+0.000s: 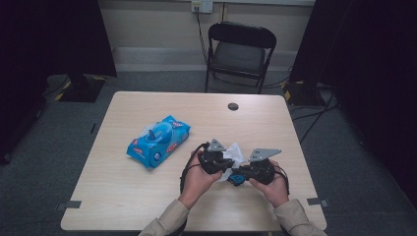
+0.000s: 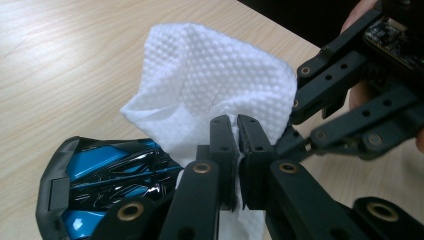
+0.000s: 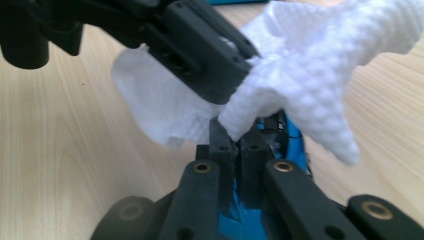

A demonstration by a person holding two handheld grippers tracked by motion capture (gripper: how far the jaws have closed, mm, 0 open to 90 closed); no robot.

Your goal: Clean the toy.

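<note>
I clamp one white wipe (image 2: 215,85) between my two grippers, left gripper (image 2: 237,137) and right gripper (image 3: 236,136) both pinching it above the table (image 1: 147,196); one blue wipe pack (image 1: 158,141) lies left.

Beyond the tongs, a black folding chair (image 1: 240,52) stands on grey carpet (image 1: 162,81) behind the light wooden table (image 1: 123,182); a pale wall (image 1: 157,22) with socket (image 1: 202,6), dark curtains (image 1: 49,37) either side
</note>
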